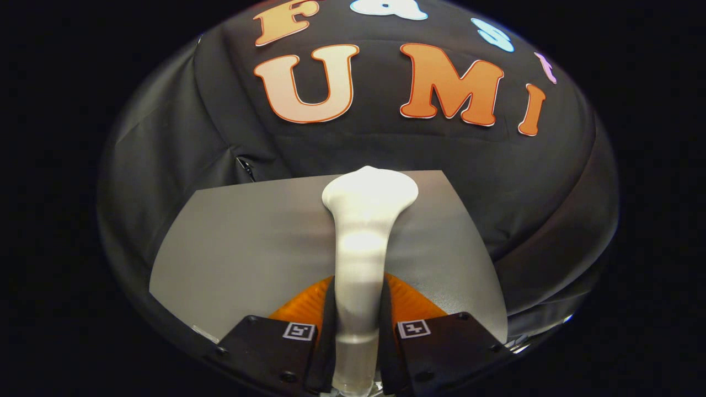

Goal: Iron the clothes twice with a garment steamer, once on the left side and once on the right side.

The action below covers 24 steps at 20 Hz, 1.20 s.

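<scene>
Where the 2 fingers of the gripper [357,325] meet at the near end of the scene, they are clamped on the handle of a white garment steamer [364,242], 1 finger pressing on each side of it. The steamer runs straight forward from between the fingers and reaches out over a grey table [242,248]. Its handle is a smooth, rounded shaft, slightly glossy, with a bright patch of reflected light about halfway along. Toward the far end the shaft widens into a broad, flattened head with soft, rounded corners, and this head lies near the table's far edge. The lowest stretch of the handle, right between the fingers, looks a little greyer and more translucent than the rest. No seam, button or nozzle opening can be made out from this side.

The steamer carries no brand mark or lettering that can be read. The only printed marks close by are 2 small square black-and-white tags [299,331], 1 on the body of each finger, just beside the handle; they bear blocky patterns, not words.

The table surface is plain matte grey, and its far edge meets the booth's black cloth wall [375,149], which hangs in folds behind it. Whether the steamer's head touches the table or hangs just above it cannot be told.
</scene>
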Available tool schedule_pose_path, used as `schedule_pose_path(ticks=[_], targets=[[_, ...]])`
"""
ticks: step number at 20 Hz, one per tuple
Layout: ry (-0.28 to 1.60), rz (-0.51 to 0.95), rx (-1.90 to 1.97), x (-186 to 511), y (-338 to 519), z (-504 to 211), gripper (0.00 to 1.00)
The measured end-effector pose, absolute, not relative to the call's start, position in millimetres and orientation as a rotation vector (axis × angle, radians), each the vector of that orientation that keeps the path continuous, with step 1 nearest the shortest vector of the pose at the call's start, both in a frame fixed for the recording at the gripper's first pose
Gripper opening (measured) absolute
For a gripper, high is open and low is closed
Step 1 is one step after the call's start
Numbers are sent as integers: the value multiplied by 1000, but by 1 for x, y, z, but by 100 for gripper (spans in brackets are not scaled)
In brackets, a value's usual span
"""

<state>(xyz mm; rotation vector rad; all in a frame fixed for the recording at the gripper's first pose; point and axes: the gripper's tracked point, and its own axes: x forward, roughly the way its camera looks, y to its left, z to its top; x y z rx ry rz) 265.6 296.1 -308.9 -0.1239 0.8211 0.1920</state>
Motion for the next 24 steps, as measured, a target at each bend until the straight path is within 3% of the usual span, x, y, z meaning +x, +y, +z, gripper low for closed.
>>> schedule_pose_path(ticks=[15, 24], targets=[[436, 286, -82, 172, 255, -157, 40], [276, 239, -62, 123, 157, -58, 40]])
